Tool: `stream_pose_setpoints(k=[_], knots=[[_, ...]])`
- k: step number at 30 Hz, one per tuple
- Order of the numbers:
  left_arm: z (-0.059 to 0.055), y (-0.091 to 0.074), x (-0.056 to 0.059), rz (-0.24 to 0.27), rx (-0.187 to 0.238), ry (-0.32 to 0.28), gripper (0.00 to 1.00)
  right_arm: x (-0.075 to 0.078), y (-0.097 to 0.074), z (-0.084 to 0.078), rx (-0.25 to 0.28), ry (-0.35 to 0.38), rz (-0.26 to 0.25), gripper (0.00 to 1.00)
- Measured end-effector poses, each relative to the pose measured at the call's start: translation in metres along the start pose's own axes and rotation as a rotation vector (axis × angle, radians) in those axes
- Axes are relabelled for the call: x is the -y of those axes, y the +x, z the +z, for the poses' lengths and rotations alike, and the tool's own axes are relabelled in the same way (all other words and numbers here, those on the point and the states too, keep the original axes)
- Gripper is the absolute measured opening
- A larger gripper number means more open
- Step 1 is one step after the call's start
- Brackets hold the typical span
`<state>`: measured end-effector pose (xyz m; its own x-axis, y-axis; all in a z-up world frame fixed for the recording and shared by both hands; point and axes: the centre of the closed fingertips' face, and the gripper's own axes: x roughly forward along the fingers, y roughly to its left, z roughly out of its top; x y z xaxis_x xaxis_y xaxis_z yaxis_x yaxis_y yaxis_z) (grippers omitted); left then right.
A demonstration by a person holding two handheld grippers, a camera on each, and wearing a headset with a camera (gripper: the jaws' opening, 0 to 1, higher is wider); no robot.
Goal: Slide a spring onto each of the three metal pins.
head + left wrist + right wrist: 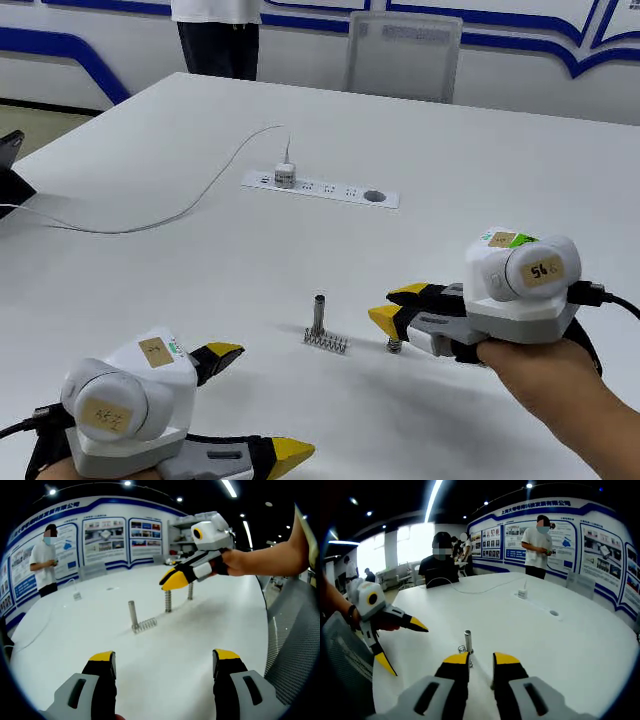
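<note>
The left gripper (258, 400) hangs low over the table (200, 250), on the near left of the bare pin (319, 310) and well apart from it. Its jaws are spread wide with nothing between them, and they point toward that pin. The right gripper (397, 306) comes in from the right of the bare pin, held in a hand (545, 375). Its yellow-tipped jaws point at the pin and stop near it. They stand close together with a narrow gap, and nothing can be seen in the gap.

The bare pin stands upright. A loose spring (326, 341) lies on its side at the pin's foot, on the near side. Just right of the bare pin, under the right gripper's tips, a second pin (394, 346) stands with a spring around it. In the left gripper view a third pin (190, 591), also wearing a spring, stands just past the second, farther from the bare pin.

Well beyond the bare pin a power strip (320, 188) is set into the table. It holds a white plug (285, 176) whose cable (180, 212) runs off to the left. Farther still are a chair (403, 55) and a standing person (215, 30).
</note>
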<state>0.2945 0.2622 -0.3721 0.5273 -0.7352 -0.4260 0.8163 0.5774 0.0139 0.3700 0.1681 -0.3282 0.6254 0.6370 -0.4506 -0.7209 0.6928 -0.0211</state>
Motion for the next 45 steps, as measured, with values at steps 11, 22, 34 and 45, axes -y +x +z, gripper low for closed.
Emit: stream_pose_setpoints(k=[11,22,34,45], knots=[[0.001,0.0,0.0,0.001,0.0,0.0,0.81,-0.014,0.018,-0.014,-0.048,-0.01,0.047,0.19],[-0.001,-0.001,-0.001,0.001,-0.005,0.0,0.81,-0.024,0.036,-0.031,-0.101,-0.017,0.076,0.19],[-0.002,-0.002,-0.004,0.009,-0.009,-0.002,0.8,-0.024,0.049,-0.046,-0.157,-0.036,0.085,0.17],[-0.004,-0.003,-0.005,0.016,-0.013,-0.006,0.8,-0.027,0.056,-0.05,-0.179,-0.05,0.1,0.16]])
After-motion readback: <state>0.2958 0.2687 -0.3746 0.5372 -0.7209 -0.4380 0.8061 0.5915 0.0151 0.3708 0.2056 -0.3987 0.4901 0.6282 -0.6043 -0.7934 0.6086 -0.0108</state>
